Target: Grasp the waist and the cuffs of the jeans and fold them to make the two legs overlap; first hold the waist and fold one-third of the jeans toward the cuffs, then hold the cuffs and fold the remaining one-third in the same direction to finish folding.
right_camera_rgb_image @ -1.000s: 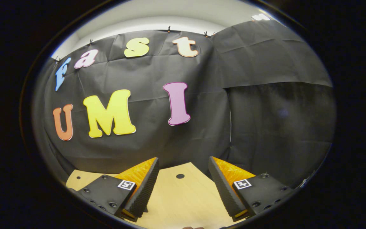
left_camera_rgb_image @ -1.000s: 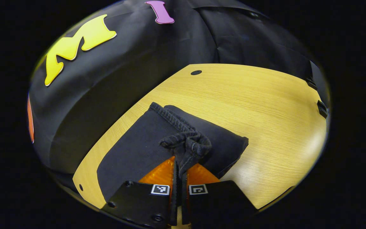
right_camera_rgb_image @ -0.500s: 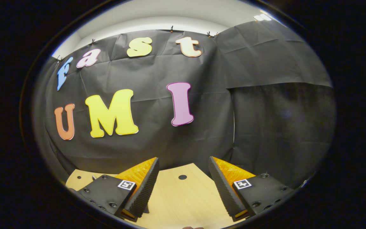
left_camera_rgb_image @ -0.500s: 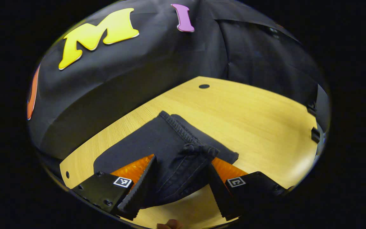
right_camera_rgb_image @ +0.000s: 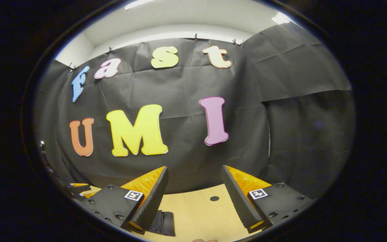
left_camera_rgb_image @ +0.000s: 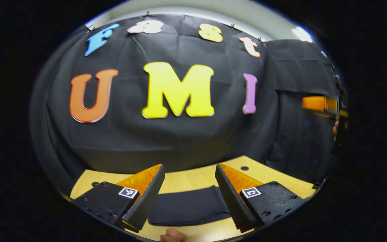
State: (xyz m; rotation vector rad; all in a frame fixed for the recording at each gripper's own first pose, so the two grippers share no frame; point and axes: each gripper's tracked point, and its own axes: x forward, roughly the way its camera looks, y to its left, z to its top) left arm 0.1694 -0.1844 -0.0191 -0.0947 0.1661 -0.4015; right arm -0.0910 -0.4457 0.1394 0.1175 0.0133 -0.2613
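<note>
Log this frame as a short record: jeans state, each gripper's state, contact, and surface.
jeans: folded dark bundle lying flat on the table, also seen at the lower left of the right gripper view
left gripper: jaws open, above the jeans, holding nothing
right gripper: jaws open, empty, over bare table
contact: neither gripper touches the jeans
surface: wooden table
</note>
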